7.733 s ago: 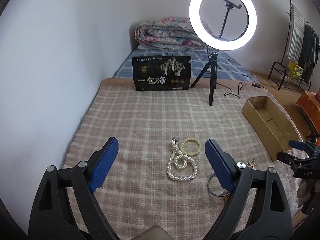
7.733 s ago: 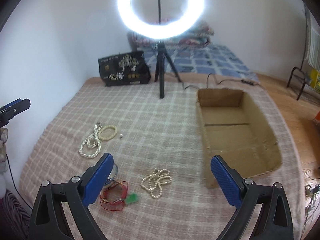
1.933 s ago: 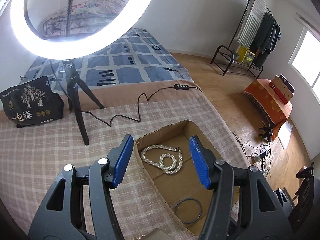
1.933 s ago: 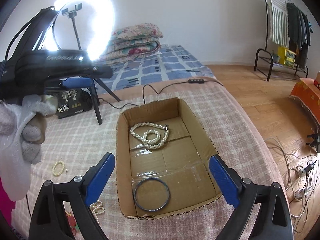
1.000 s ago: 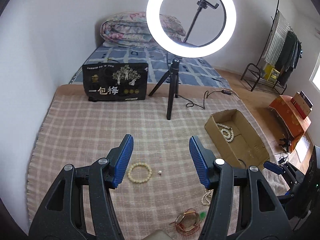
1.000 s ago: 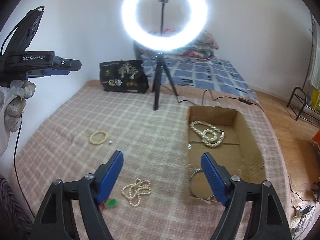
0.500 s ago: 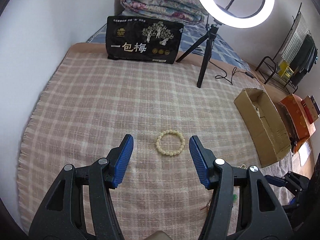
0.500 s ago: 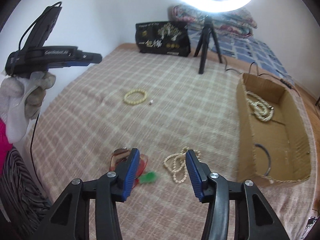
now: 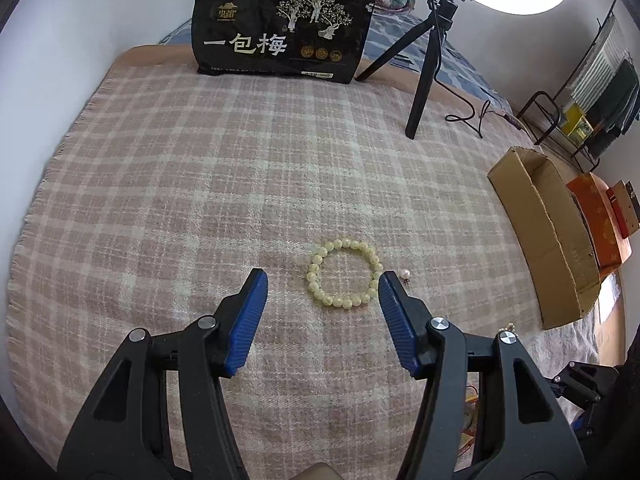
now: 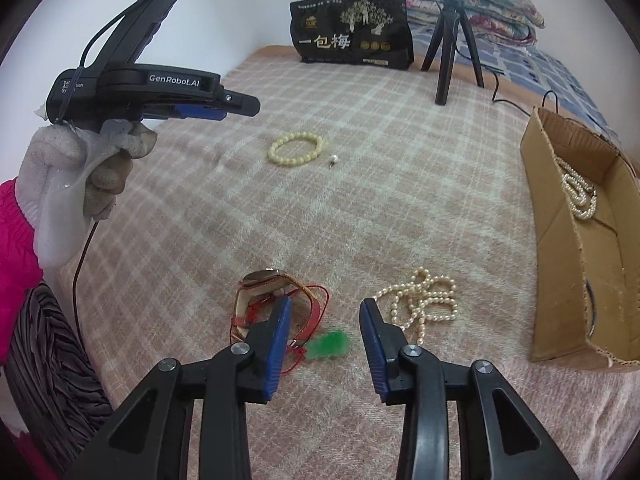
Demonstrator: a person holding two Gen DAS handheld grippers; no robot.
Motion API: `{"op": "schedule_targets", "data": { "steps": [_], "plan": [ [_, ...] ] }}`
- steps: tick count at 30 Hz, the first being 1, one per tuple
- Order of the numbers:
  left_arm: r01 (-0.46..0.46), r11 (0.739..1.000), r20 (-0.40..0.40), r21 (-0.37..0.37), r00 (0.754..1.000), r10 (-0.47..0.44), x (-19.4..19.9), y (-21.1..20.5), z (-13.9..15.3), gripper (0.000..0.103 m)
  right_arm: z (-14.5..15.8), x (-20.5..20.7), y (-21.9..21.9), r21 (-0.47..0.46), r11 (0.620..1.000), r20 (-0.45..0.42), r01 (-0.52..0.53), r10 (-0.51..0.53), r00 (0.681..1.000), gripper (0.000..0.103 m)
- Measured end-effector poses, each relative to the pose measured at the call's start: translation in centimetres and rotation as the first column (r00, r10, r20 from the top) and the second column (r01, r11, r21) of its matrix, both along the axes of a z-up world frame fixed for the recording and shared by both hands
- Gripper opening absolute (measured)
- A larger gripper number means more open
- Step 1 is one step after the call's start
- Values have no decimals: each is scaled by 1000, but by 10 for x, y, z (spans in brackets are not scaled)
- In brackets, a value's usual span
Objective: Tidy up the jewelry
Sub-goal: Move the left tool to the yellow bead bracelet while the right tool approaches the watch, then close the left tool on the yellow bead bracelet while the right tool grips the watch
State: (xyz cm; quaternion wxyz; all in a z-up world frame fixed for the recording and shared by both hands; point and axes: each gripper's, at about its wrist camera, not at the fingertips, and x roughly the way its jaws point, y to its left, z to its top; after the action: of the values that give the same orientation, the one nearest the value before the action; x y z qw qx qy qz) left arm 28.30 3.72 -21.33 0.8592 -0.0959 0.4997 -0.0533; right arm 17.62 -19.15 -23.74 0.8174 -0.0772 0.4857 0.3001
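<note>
1. right, we've got the left gripper hanging over the plaid blanket, jaws roughly half spread and holding nothing; the yellow bead bracelet lies flat just ahead of the tips, nearer the right-hand pad.
2. a tiny loose pearl earring sits just beside that bracelet, so we'd centre the jaws on the bead ring first and keep the stray piece outside the bite.
3. over on the other side, the right gripper is closing, with nothing pressed between its pads yet; the green pendant on its red cord lies between and below the fingers.
4. that cord is tangled against a gold-cased watch, so we reckon the pinch should take the pendant or the cord alone, or the watch may drag along.
5. the small pearl necklace lies near the right pad, apart from it; best we don't snag it.
6. the cardboard box stands at the right edge, already holding a long pearl necklace and a thin dark bangle.
7. lift straight up, we'd say, then carry across to the box.
</note>
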Motion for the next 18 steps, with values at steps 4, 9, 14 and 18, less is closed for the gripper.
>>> {"op": "schedule_targets", "data": {
  "steps": [4, 9, 14, 18],
  "plan": [
    [-16, 1000, -28, -22, 1000, 15, 9, 2, -10, 54, -4, 3, 2, -2, 1000, -13, -1, 1, 1000, 33],
    [-54, 996, -81, -64, 996, 48, 20, 6, -24, 47, -2, 6, 4, 0, 1000, -14, -3, 3, 1000, 33],
    [-74, 995, -122, -67, 990, 66, 31, 4, -36, 40, -3, 9, 9, 5, 1000, -16, -8, 8, 1000, 33],
    [-71, 997, -149, -37, 987, 65, 36, -1, -47, 37, -4, 10, 10, 8, 1000, -19, -14, 15, 1000, 32]
  ]
}}
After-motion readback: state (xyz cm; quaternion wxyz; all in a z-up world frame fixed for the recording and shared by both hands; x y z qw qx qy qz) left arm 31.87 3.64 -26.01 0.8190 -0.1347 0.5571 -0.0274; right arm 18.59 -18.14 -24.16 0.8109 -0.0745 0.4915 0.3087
